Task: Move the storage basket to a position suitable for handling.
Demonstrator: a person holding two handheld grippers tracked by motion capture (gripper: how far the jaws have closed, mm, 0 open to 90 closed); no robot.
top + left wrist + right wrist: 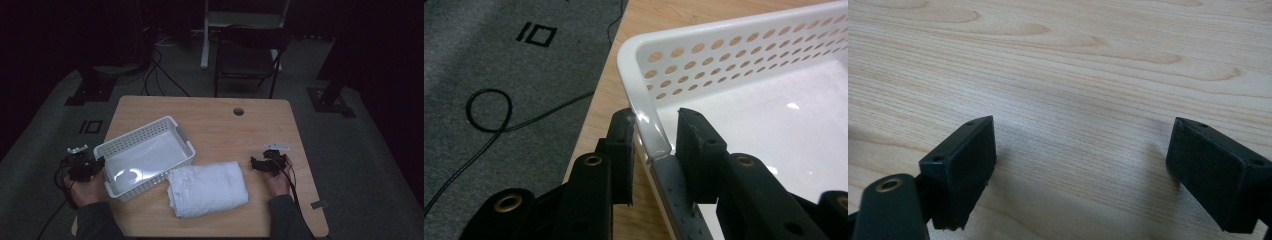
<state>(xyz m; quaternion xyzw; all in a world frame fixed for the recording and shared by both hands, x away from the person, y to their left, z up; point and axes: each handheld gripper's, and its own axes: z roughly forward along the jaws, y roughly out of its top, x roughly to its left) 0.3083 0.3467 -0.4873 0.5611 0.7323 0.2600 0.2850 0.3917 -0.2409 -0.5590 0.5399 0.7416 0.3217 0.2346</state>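
Your left gripper (651,142) had closed on the basket (644,100) rim at its corner, toward 9 o'clock on the table (220,112). The thin rim could have slipped or flexed if you pulled hard, nudging the towel (207,189). Your right gripper (1083,165) stood open at 3 o'clock. The dim light hid how firmly the pads bit.

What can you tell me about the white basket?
The basket is white plastic, rectangular and empty, with rows of round holes in its walls and a shiny, solid floor. It sits upright and skewed on the left half of the wooden table. The left gripper has its jaws astride the rim at one short end. A folded white towel lies against its near corner.
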